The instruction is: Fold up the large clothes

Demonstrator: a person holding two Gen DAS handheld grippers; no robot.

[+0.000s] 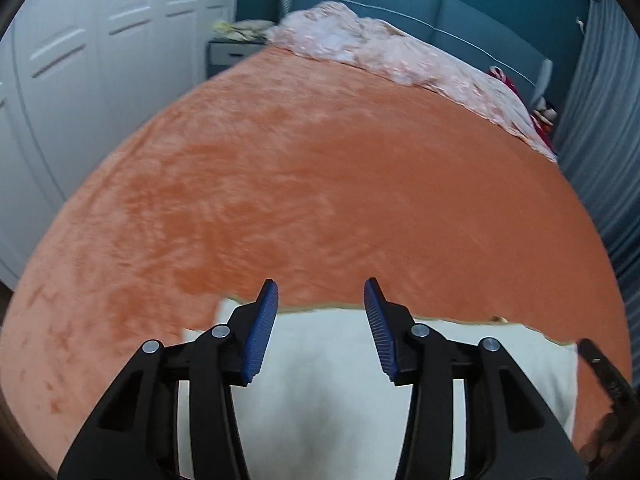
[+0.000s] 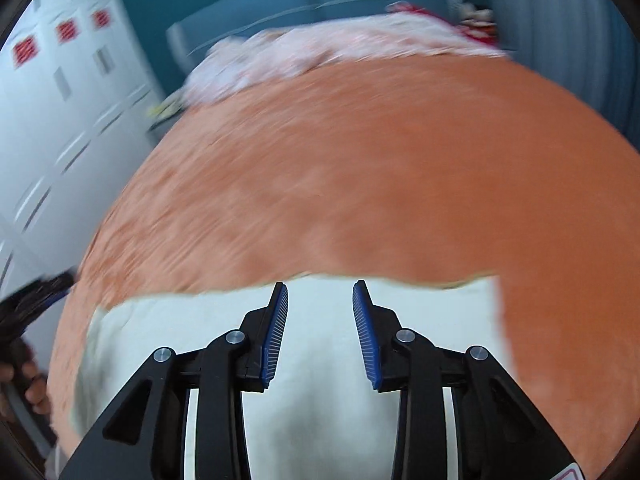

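A white garment [image 1: 320, 392] lies flat in a folded rectangle on the orange bed cover [image 1: 300, 184], at the near edge of the bed. It also shows in the right wrist view [image 2: 320, 360]. My left gripper [image 1: 321, 292] is open and empty, held above the garment's far edge. My right gripper [image 2: 320, 294] is open and empty, also above the garment near its far edge. The right wrist view is blurred by motion. The right gripper's edge shows at the far right of the left wrist view [image 1: 604, 368].
A crumpled pink quilt [image 1: 392, 60] lies along the blue headboard [image 1: 460, 20]. White wardrobe doors [image 1: 80, 80] stand to the left, with a nightstand [image 1: 232, 52] beside the bed. A striped curtain [image 1: 612, 140] hangs on the right.
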